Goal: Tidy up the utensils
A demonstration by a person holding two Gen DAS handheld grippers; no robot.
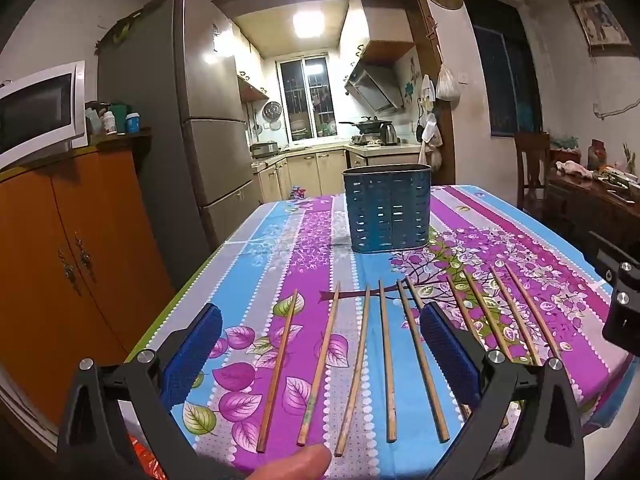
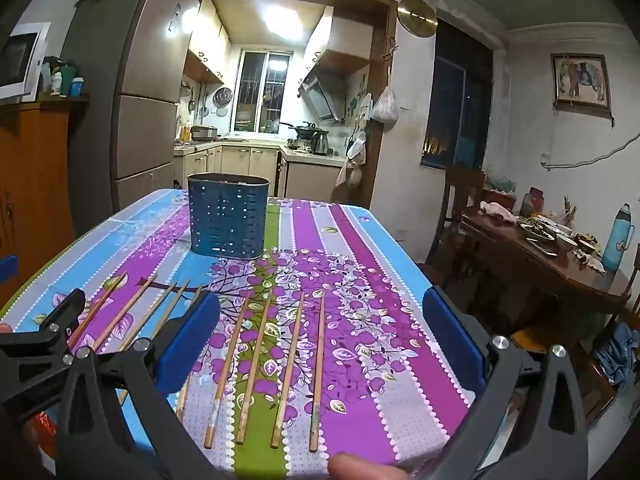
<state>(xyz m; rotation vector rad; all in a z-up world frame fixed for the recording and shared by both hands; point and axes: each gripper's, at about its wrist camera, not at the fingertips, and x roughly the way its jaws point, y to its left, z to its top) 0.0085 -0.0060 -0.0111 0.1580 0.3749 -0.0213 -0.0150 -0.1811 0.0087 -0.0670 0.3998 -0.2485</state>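
Observation:
Several wooden chopsticks [image 1: 278, 372] lie side by side in a row on the flower-patterned tablecloth [image 1: 280, 232]. Behind them stands an upright blue perforated utensil holder [image 1: 387, 208]; its inside is hidden. My left gripper [image 1: 320, 320] hangs open above the left half of the row, nothing between its blue pads. The right gripper [image 2: 322, 306] is open too, over the chopsticks [image 2: 255, 368] at the right end, with the holder [image 2: 228, 216] far left of it. Each gripper's black frame shows at the other view's edge [image 1: 624, 304] [image 2: 52, 328].
A thumb [image 1: 296, 462] shows at the bottom of each view. An orange cabinet [image 1: 60, 260] and a fridge [image 1: 208, 128] stand left of the table. On the right is a dark dining table [image 2: 540, 248] with dishes and a wooden chair [image 2: 456, 216].

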